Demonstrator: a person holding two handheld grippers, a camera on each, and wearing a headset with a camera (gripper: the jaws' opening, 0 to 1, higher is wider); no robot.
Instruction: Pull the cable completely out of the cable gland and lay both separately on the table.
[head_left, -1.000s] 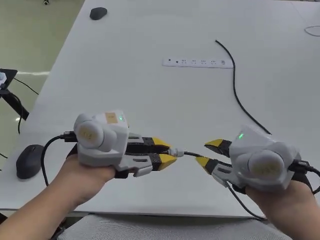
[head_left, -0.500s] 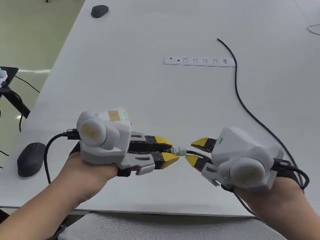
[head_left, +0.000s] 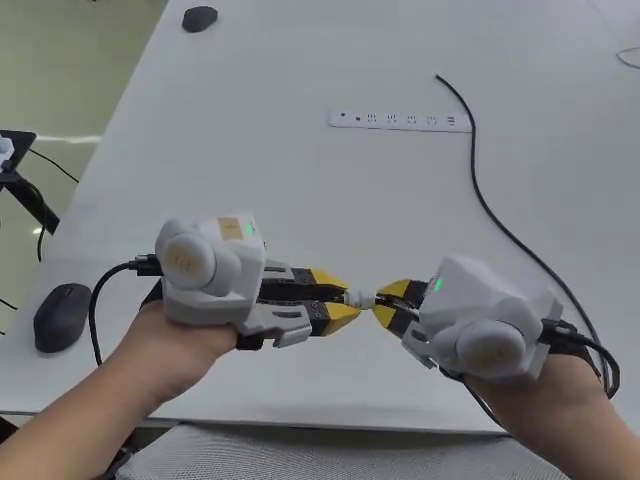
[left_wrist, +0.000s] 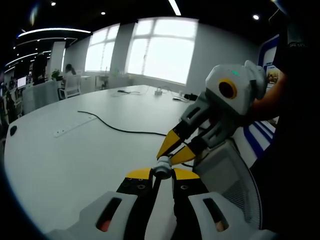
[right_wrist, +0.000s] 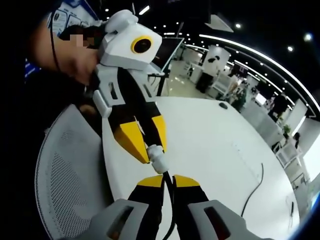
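I am holding the white cable gland in the left gripper, whose jaws are squeezing its body. I am pinching the black cable in the right gripper, jaws drawn in to a narrow slot right where the cable is leaving the gland. The two grippers are facing each other nose to nose, almost touching, in the air over the near edge of the white table. Gland and cable are lying along one line running from my left hand across to my right. So I am judging that the pull has to go straight along that line, with the right gripper drawing away to the right while the left is bracing. A sideways tug would be risking a kink at the gland's mouth.
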